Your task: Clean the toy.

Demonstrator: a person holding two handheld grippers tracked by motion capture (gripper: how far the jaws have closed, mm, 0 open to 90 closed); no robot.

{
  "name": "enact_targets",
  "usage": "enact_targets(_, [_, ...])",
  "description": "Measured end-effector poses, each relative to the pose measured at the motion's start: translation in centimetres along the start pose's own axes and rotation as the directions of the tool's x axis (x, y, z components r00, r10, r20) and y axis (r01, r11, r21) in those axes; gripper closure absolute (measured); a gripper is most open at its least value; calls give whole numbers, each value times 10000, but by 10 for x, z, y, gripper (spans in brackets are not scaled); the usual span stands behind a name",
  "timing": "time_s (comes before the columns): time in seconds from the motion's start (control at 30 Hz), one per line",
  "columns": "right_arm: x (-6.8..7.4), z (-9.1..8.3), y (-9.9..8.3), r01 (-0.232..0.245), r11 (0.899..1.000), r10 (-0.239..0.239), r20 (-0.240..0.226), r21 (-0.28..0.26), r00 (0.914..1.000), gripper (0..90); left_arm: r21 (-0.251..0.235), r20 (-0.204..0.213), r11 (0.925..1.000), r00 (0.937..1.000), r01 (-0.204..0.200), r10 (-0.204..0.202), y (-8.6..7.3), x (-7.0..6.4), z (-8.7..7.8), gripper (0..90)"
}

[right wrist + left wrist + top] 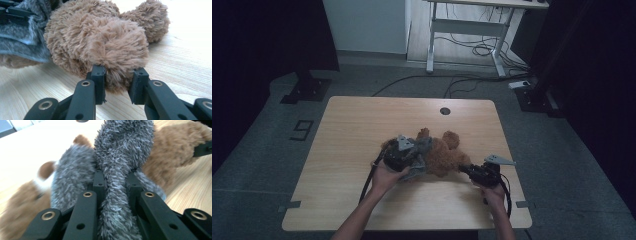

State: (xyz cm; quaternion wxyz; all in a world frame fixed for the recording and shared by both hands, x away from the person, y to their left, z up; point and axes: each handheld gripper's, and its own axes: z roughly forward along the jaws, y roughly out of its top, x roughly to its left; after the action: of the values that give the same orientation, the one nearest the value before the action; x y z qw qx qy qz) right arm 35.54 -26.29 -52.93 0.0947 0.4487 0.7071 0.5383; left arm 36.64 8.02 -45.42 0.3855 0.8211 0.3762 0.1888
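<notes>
A brown teddy bear [447,152] lies on its side in the middle of the wooden table [357,125], with a fuzzy grey garment [423,149] around its body. My left gripper [412,159] is shut on a bunched fold of the grey garment [120,157]; the fold runs up between its jaws [115,178], with the bear [172,152] behind it. My right gripper [467,170] is at the bear's near right end. Its jaws [119,75] pinch a rounded plush limb of the bear [100,37]. The grey garment [22,42] shows at the left of the right gripper view.
A round cable hole [445,110] sits near the table's far edge. Beyond the table stand a white desk frame [472,25] with loose cables [482,50] on the floor and two black stand bases [307,90] [532,97]. Bare tabletop lies left and right of the bear.
</notes>
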Motion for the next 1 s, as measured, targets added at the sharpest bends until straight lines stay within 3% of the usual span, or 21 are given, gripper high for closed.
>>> enact_targets(0.1, [0,1,-1,24,10000,-24,30,-37,10000,704,-223,128,9992,9994,332,-329,-7,9,-11,754])
enact_targets(0.23, [0,1,-2,-28,10000,28,41,-23,10000,704,-279,-208,9993,9994,268,-273,-11,18,-22,753])
enact_targets(0.37, [-1,2,-2,-57,10000,57,6,-21,10000,703,-347,-433,9976,9972,595,-610,-24,32,-29,752])
enact_targets(0.53, [0,3,-2,-58,10000,58,-13,24,10000,701,-423,-376,9915,9915,1232,-1249,-42,49,-30,752])
enact_targets(0.8, [-1,4,-3,-96,9999,96,-68,51,9999,701,-237,-552,9851,9836,1704,-1715,-57,65,-29,753])
enact_targets(0.9, [-1,5,-4,-91,9999,92,-54,96,9999,701,-73,-588,9779,9761,2090,-2091,-63,74,-27,752])
enact_targets(1.0, [-1,5,-4,-86,9999,86,-56,104,9999,701,121,-793,9755,9727,2199,-2182,-68,80,-26,753])
